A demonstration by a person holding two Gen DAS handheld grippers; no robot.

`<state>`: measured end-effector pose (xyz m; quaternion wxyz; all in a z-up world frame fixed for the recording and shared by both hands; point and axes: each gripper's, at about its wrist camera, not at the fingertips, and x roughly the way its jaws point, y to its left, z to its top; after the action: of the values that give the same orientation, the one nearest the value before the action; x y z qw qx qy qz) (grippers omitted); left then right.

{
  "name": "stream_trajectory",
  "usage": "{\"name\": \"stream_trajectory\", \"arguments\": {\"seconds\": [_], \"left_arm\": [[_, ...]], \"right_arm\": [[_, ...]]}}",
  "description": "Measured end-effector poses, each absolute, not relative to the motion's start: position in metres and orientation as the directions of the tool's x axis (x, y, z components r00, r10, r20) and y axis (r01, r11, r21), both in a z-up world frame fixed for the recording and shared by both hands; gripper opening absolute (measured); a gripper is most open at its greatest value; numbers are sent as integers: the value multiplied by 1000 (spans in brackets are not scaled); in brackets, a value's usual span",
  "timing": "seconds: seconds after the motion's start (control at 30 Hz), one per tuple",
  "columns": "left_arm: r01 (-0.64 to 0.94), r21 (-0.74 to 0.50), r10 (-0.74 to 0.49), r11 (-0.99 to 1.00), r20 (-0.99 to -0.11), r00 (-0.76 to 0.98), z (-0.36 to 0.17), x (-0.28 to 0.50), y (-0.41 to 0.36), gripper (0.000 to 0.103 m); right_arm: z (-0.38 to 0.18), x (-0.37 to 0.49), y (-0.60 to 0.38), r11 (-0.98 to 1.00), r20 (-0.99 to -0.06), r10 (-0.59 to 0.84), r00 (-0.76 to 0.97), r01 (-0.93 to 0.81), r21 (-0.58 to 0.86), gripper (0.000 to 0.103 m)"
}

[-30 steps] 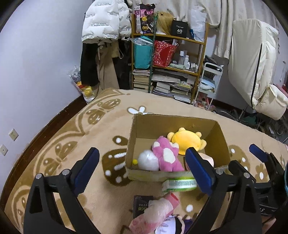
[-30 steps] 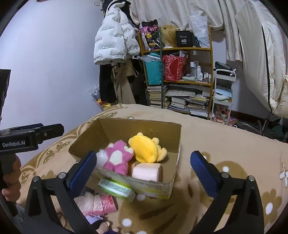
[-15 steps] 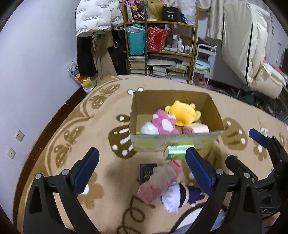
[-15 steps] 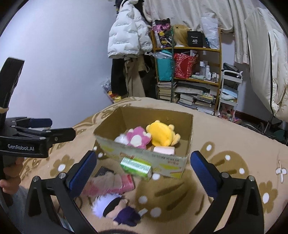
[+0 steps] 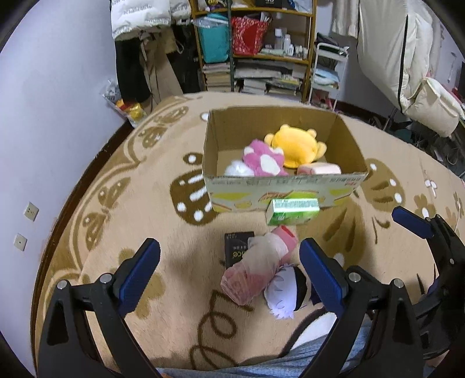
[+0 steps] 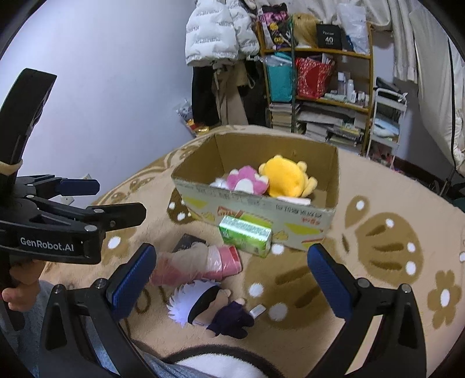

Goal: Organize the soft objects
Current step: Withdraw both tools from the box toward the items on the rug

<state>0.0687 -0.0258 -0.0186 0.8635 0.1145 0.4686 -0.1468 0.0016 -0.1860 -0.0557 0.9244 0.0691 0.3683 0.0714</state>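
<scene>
A cardboard box stands on the patterned carpet, holding a yellow plush, a pink-and-white plush, a white puff and a pink roll. In front of it lie a green pack, a pink bundle in clear plastic, a white-haired doll and a black box. My left gripper hangs open above the bundle. My right gripper is open over the doll.
A shelf stacked with books, bags and bottles stands against the far wall, with coats hanging beside it. A white cart and pale bedding are at the right. A person's grey clothing fills the near edge.
Both grippers have drawn back from the box and tilted down, so the items on the carpet in front of the box have come into fuller view. Both stay open.
</scene>
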Motion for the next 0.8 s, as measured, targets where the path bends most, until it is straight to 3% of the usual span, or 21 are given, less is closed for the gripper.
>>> {"name": "stream_trajectory", "arguments": {"seconds": [0.8], "left_arm": [[354, -6, -116, 935, -950, 290, -98, 109, -29, 96]], "right_arm": [[-123, 47, -169, 976, -797, 217, 563, -97, 197, 103]]}}
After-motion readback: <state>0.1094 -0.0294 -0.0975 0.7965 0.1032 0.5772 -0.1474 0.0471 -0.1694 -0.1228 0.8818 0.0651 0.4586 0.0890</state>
